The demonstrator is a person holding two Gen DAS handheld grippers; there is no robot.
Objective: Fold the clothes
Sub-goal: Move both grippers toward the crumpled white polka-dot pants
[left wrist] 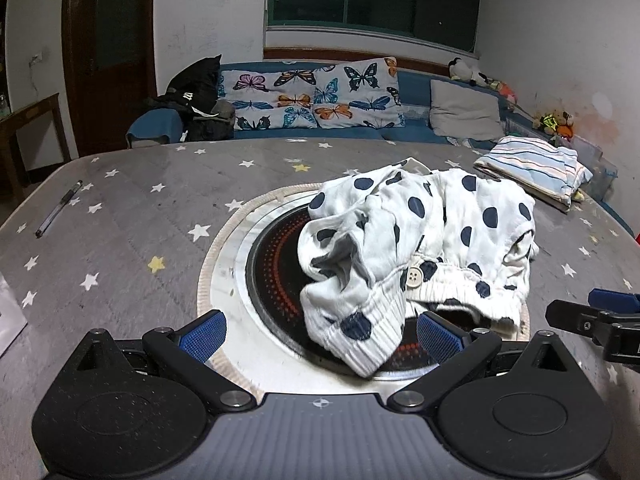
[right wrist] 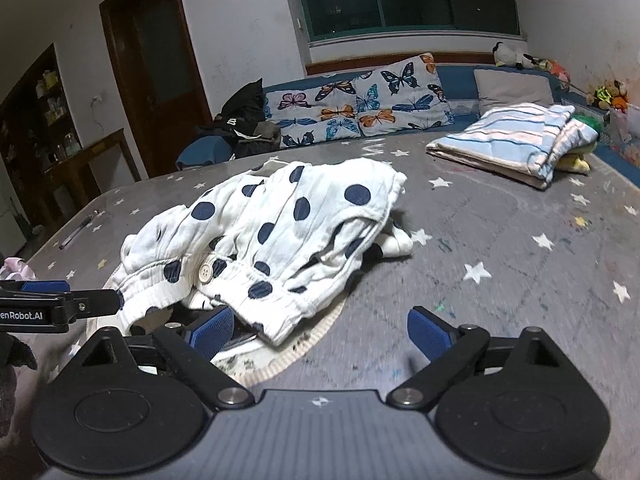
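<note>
A crumpled white garment with dark blue dots (left wrist: 416,240) (right wrist: 280,224) lies on the grey star-patterned table (left wrist: 140,220), partly over a round black inset plate (left wrist: 272,272). Its buttoned elastic waistband faces me. My left gripper (left wrist: 320,336) is open, and a ribbed white end of the garment hangs between its blue pads (left wrist: 204,336) without being pressed. My right gripper (right wrist: 320,332) is open too, with the waistband's corner just inside its left pad (right wrist: 212,330). Each gripper shows at the edge of the other's view: the right gripper (left wrist: 592,308) and the left gripper (right wrist: 72,296).
A folded stack of striped clothes (left wrist: 532,168) (right wrist: 516,136) sits at the far right of the table. A pen (left wrist: 58,210) lies near the left edge, and a white sheet (left wrist: 8,312) pokes in at the left. A blue sofa with butterfly pillows (left wrist: 312,96) runs behind the table.
</note>
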